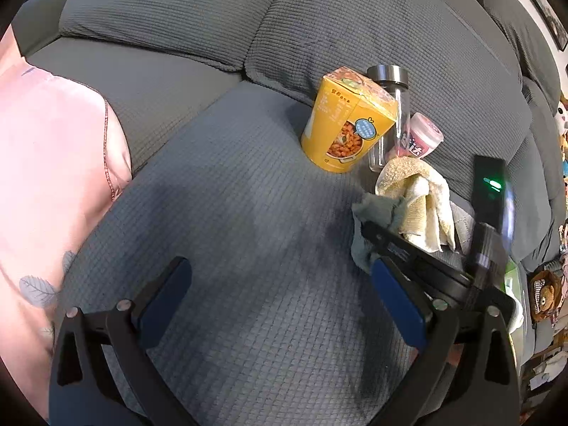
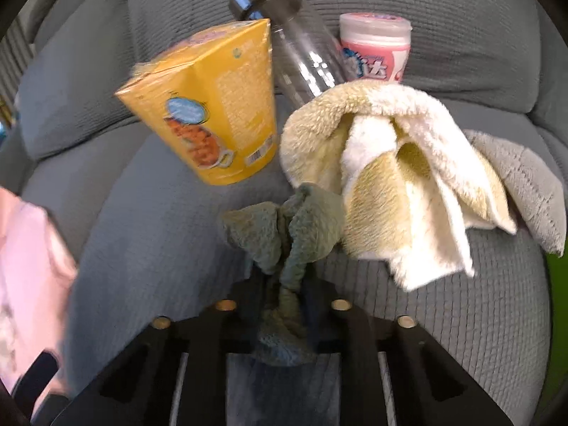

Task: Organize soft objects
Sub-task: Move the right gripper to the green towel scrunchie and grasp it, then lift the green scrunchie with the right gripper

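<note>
Cloth fills the middle of what my right gripper (image 2: 284, 305) sees: a small grey-green rag (image 2: 287, 234) is pinched between its closed fingers, bunched into a twist that fans out above the tips. From my left side the same rag (image 1: 369, 220) shows wrapped around the nose of the right gripper (image 1: 376, 245), just above the sofa seat (image 1: 230, 213). My left gripper (image 1: 280, 301) hangs over bare grey cushion with its blue pads (image 1: 167, 294) spread wide and nothing between them. Just beyond the rag lies a crumpled cream and yellow towel (image 2: 390, 163), and a pale grey cloth (image 2: 525, 184) pokes out from under its right edge. Behind the towel, against the back cushion (image 1: 390, 35), stand three hard things close together: a yellow noodle tub (image 1: 348, 120) tilted over, a clear bottle (image 1: 390, 106) with a steel cap leaning behind it, and a pink lidded jar (image 1: 422, 135) to the right. Pink fabric with a leaf print (image 1: 53, 177) covers the left edge of my left view.
</note>
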Demonstrator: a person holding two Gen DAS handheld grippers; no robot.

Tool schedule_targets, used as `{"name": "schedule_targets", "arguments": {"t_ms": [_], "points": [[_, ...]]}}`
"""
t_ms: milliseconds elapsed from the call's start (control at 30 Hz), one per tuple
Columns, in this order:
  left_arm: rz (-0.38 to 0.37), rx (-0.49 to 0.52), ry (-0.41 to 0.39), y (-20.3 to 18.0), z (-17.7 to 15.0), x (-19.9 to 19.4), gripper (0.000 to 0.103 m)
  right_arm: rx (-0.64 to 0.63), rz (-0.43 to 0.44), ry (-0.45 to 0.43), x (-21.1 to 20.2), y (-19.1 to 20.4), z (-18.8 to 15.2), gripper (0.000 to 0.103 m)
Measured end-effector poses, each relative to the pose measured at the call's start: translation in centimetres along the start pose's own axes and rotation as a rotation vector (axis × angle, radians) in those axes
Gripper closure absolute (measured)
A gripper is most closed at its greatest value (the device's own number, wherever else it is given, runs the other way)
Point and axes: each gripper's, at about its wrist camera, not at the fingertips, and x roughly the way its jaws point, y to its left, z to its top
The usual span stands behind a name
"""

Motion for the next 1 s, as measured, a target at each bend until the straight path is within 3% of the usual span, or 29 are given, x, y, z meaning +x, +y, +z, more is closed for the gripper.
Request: {"name": "schedule_targets", "arguments": {"t_ms": [267, 467, 500, 567, 600, 633, 667, 733, 800, 900, 1000], "points": [[-0.023, 0.007, 0.006, -0.3, -0.2, 0.4, 0.002, 0.003, 0.100, 0.012, -7.2, -3.1, -4.4, 0.085], [-0.089, 0.002, 0.047, -1.0, -0.8, 0.8, 0.003, 0.009, 0.064, 0.099, -7.6, -5.3, -5.8, 0.085], [-0.095, 0.004, 0.051, -1.1, -0.9, 0.8, 0.003, 0.021, 0.064, 0.115, -7.5, -6.2, -5.7, 0.080], [-0.106, 0.014, 0.067, -1.5, -1.2, 1.1, 0.003, 0.050, 0.072, 0.136, -7.7, -7.4, -5.9, 0.056], [-0.121, 0.016, 0.082, -1.7, -1.3, 1.4, 0.003, 0.057, 0.081, 0.119, -8.2, -7.9, -6.0, 0.037], [-0.141, 0.013, 0.099, -1.8, -1.4, 1.5, 0.003, 0.072, 0.083, 0.072, -9.0, -8.7, -5.8, 0.028], [-0.158, 0.008, 0.111, -1.9, -1.5, 1.7, 0.003, 0.082, 0.082, 0.042, -9.7, -9.2, -5.7, 0.027], [-0.231, 0.002, 0.165, -2.3, -1.8, 2.1, 0.009, 0.129, 0.084, -0.012, -11.2, -10.8, -5.3, 0.027], [-0.267, 0.013, 0.206, -3.0, -2.2, 2.5, 0.029, 0.188, 0.101, -0.027, -11.9, -12.4, -5.2, 0.027], [-0.306, 0.073, 0.285, -4.8, -3.4, 3.3, 0.048, 0.231, 0.180, -0.039, -11.8, -13.4, -5.3, 0.027], [-0.379, 0.129, 0.323, -6.6, -4.5, 3.5, 0.054, 0.254, 0.248, -0.015, -11.0, -12.9, -5.5, 0.029]]}}
